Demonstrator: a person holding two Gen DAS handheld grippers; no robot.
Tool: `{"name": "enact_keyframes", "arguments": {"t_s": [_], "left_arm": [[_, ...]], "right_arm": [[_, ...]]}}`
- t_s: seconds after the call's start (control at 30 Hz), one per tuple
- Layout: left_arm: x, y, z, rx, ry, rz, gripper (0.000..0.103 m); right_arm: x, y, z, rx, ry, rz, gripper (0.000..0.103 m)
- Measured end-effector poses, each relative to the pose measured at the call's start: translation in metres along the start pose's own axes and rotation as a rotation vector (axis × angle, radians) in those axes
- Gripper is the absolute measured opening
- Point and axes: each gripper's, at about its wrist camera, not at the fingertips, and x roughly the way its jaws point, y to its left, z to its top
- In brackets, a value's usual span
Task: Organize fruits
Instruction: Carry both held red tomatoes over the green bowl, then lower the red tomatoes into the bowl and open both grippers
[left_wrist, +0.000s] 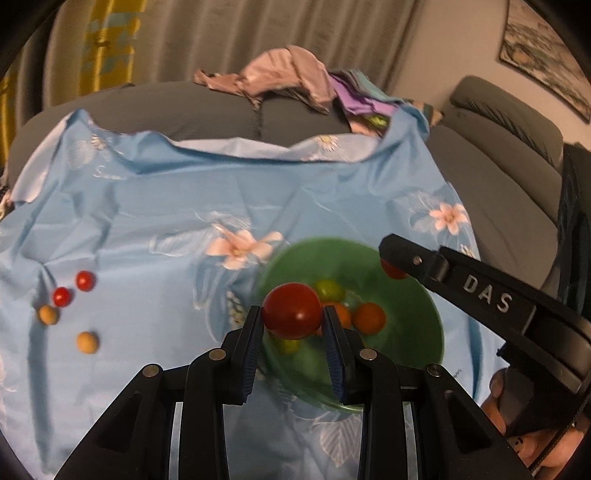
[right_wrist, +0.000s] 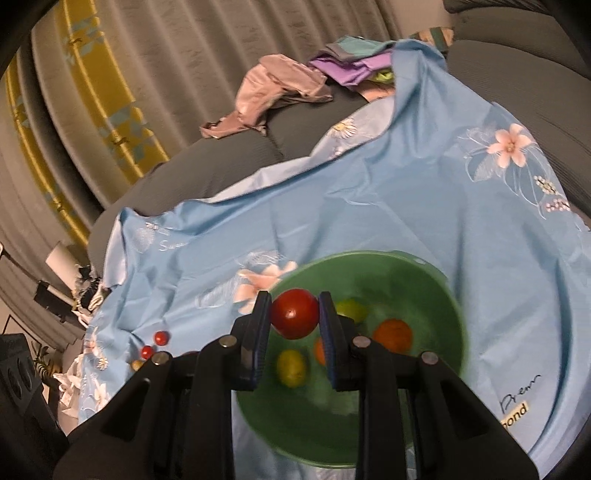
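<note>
My left gripper (left_wrist: 291, 312) is shut on a red tomato (left_wrist: 291, 306) and hovers over the near left side of a green bowl (left_wrist: 417, 306). An orange fruit (left_wrist: 369, 317) and a yellow-green one (left_wrist: 328, 290) lie in that bowl. From the right, my right gripper's finger (left_wrist: 406, 258) reaches over the bowl's far rim with a red fruit (left_wrist: 393, 271) under it. In the right wrist view, my right gripper (right_wrist: 294, 306) is shut on a red tomato (right_wrist: 294, 315) above the bowl (right_wrist: 424, 280). Loose small fruits lie on the cloth at the left: two red (left_wrist: 85, 280), two tan (left_wrist: 87, 342).
A light blue flowered cloth (left_wrist: 166, 206) covers a grey sofa (left_wrist: 207, 110). Crumpled clothes (left_wrist: 288, 74) lie on the sofa's back. A hand (left_wrist: 495, 398) holds the right gripper at the lower right. Curtains hang behind.
</note>
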Motion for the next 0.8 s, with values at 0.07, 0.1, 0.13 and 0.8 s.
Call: {"name": "enact_keyframes", "arguments": {"t_s": [0.07, 0.1, 0.13, 0.8], "left_arm": [[0.007, -0.005, -0.002, 0.005, 0.022, -0.014, 0.032], [0.009, -0.007, -0.004, 0.007, 0.029, -0.018, 0.032], [0.012, -0.009, -0.005, 0.012, 0.036, -0.023, 0.032], [0.042, -0.017, -0.017, 0.013, 0.146, -0.075, 0.032]], "right_arm": [[0.004, -0.004, 0.0, 0.005, 0.013, -0.014, 0.027], [0.006, -0.006, 0.0, 0.009, 0.018, -0.02, 0.027], [0.008, -0.008, 0.0, 0.013, 0.023, -0.023, 0.027], [0.039, -0.033, -0.007, 0.036, 0.137, -0.094, 0.027]]}}
